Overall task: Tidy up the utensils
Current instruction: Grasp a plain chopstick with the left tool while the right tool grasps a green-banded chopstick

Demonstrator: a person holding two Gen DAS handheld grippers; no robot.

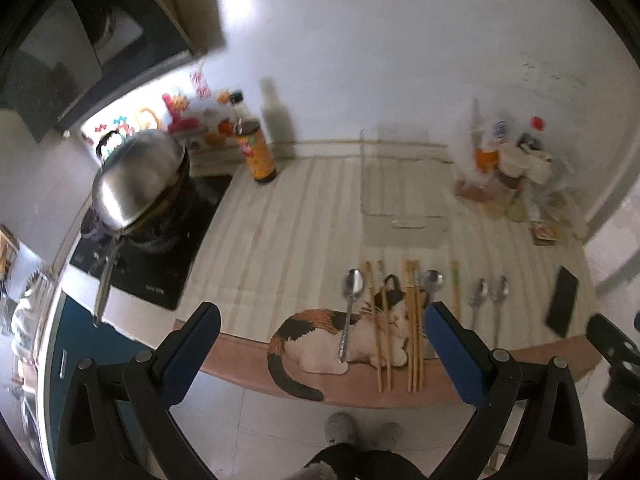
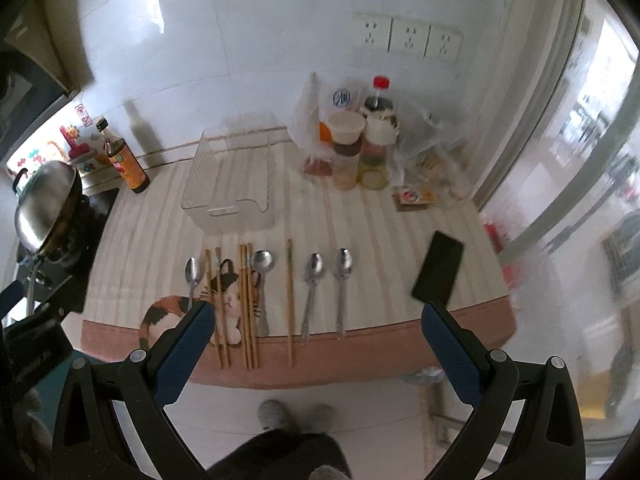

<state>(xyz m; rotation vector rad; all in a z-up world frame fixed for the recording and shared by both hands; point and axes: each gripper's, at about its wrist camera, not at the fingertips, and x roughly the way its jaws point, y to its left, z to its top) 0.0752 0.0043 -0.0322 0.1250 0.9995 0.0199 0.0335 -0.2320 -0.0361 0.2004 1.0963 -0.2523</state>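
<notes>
Both grippers, left (image 1: pixel 322 350) and right (image 2: pixel 314 348), hover spread and empty over spoons (image 2: pixel 343 266) and chopsticks (image 2: pixel 289 300) at twelve o'clock, where a careless grab could roll them off the counter edge (image 2: pixel 360 364).

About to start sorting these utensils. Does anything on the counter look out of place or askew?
Mostly tidy. The black phone lies tilted right of the metal spoons, and one single wooden chopstick lies apart from the pairs. Nothing looks spilled.
</notes>
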